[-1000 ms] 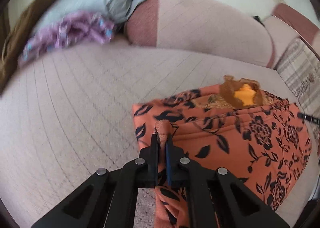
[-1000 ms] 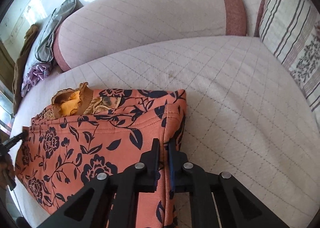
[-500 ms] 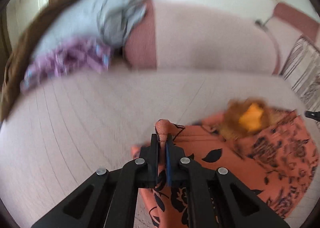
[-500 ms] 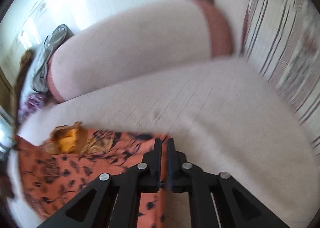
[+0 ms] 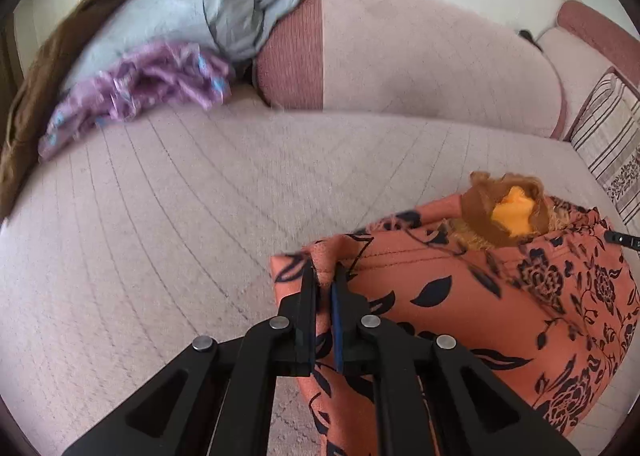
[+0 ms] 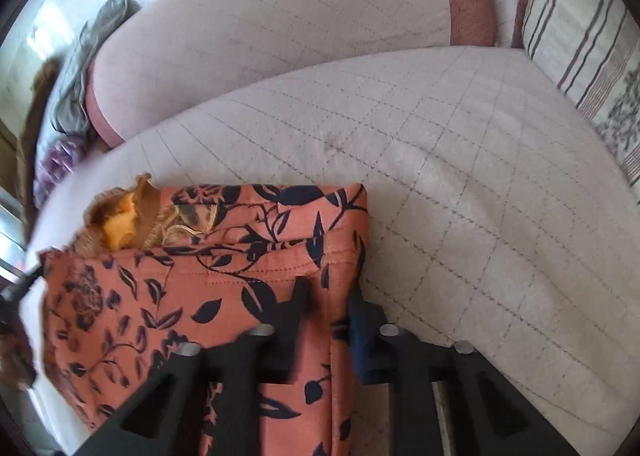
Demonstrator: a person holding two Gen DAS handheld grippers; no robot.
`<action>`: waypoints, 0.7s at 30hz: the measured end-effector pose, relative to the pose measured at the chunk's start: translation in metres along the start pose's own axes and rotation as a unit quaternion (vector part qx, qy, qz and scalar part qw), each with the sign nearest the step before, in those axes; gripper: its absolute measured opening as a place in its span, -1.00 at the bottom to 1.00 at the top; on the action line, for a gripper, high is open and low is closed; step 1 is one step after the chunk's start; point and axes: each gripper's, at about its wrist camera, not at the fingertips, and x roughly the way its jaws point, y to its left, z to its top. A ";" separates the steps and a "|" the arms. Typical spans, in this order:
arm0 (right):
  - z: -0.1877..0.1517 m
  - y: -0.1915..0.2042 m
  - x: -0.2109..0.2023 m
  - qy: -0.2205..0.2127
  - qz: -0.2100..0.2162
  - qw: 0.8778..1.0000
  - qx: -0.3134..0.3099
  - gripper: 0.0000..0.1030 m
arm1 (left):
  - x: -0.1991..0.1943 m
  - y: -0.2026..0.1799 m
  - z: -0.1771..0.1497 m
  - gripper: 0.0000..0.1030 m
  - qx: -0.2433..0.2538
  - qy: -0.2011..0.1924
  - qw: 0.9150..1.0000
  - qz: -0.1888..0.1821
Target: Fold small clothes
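An orange garment with a dark floral print (image 5: pixel 480 316) lies doubled over on the pale quilted sofa seat (image 5: pixel 160 216). A brown and yellow ruffled collar (image 5: pixel 508 208) shows at its far edge. My left gripper (image 5: pixel 325 276) is shut on the garment's near left corner, and a pinch of cloth sticks up between the fingers. In the right wrist view the garment (image 6: pixel 200 276) fills the lower left. My right gripper (image 6: pixel 328 296) sits over its right edge; its jaws are opening, with the cloth lying slack between them.
A heap of clothes lies at the seat's far left: a grey piece (image 5: pixel 224 4), a purple one (image 5: pixel 140 84) and a brown one (image 5: pixel 60 56). A long bolster cushion (image 5: pixel 420 64) runs along the back. A striped pillow (image 6: pixel 580 28) stands at the right.
My right gripper's jaws, pinched on the garment's right edge before, now stand apart, and that hand has come lower over the cloth. The left gripper keeps its grip on the corner.
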 end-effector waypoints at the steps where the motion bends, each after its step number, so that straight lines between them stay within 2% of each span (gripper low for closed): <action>1: 0.000 0.004 -0.007 -0.015 -0.009 1.000 -0.008 -0.84 | -0.010 -0.004 0.001 -0.89 0.011 -0.016 1.000 0.005; 5: 0.007 0.023 -0.044 -0.071 -0.036 0.996 -0.051 -0.84 | -0.044 -0.011 0.012 -0.90 0.035 -0.074 0.997 0.011; 8: 0.021 0.023 -0.054 -0.100 -0.055 0.992 -0.053 -0.84 | -0.034 -0.008 0.023 -0.89 0.020 -0.072 0.997 0.017; 10: 0.031 0.015 -0.044 -0.102 -0.052 0.993 -0.026 -0.84 | -0.004 -0.005 0.021 -0.82 0.006 -0.037 0.999 0.033; 11: 0.034 0.008 -0.028 -0.090 -0.030 0.995 -0.009 -0.82 | 0.020 -0.004 0.018 -0.81 -0.001 0.014 0.999 0.035; 12: 0.035 0.004 -0.007 -0.059 -0.024 0.998 0.001 -0.80 | 0.045 -0.003 0.010 -0.77 -0.001 0.071 0.997 0.043; 13: 0.033 0.001 0.012 -0.022 -0.023 0.999 0.009 -0.75 | 0.052 -0.004 0.003 -0.74 0.006 0.077 0.996 0.053; 14: 0.029 -0.004 0.034 0.018 -0.021 0.999 0.021 -0.68 | 0.046 -0.007 0.002 -0.66 0.016 0.055 0.997 0.059; 15: 0.025 -0.006 0.032 0.000 -0.016 1.000 0.025 -0.64 | 0.039 -0.010 0.002 -0.26 0.031 0.052 0.995 0.082; 16: 0.021 -0.006 0.025 -0.021 -0.017 0.999 0.026 -0.46 | 0.031 -0.011 0.003 0.09 0.039 0.051 0.993 0.095; 18: 0.017 -0.011 0.007 -0.034 -0.011 0.998 0.042 -0.16 | 0.001 -0.011 0.004 0.12 0.041 0.020 0.994 0.095; 19: 0.015 -0.012 -0.008 -0.050 -0.008 0.998 0.047 0.17 | -0.012 -0.011 0.004 0.13 0.040 0.008 0.995 0.093; 20: 0.010 -0.012 -0.029 -0.078 -0.012 0.995 0.053 0.27 | -0.029 -0.014 0.001 0.13 0.041 -0.004 0.995 0.087; 21: 0.006 -0.012 -0.045 -0.095 -0.004 0.994 0.058 0.27 | -0.046 -0.017 -0.005 0.13 0.044 -0.012 0.996 0.078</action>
